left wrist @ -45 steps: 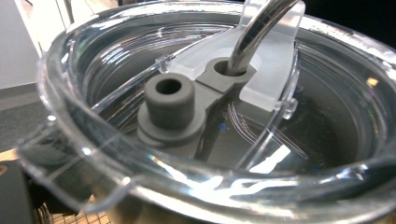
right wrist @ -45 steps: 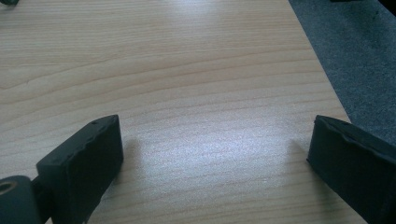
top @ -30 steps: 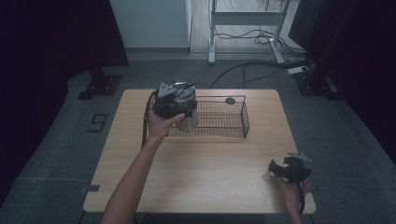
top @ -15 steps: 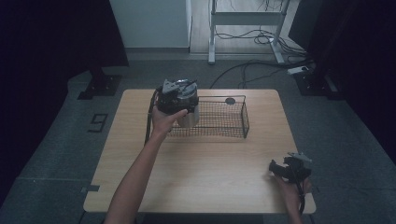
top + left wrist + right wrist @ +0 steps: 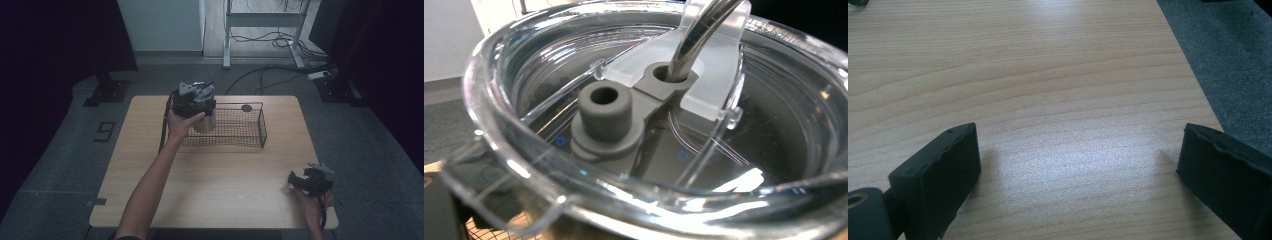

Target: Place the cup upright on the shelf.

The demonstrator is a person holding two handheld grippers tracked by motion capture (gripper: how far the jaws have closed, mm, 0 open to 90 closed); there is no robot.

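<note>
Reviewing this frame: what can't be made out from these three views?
- Left gripper, high view: its own body and the hand hide whether it grips the tumbler.
- Tumbler contents, left gripper view: the clear lid and glare block them.
- Straw, left gripper view: cut off by the top edge.
- Small dark thing behind the wire basket, high view: too small to identify.

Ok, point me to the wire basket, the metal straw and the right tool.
wire basket (image 5: 235,131): high view, on its mesh floor right of the cup.
metal straw (image 5: 696,42): left gripper view, on its shaft above the lid hole.
right tool (image 5: 1075,165): right gripper view, midway between its open jaws.
</note>
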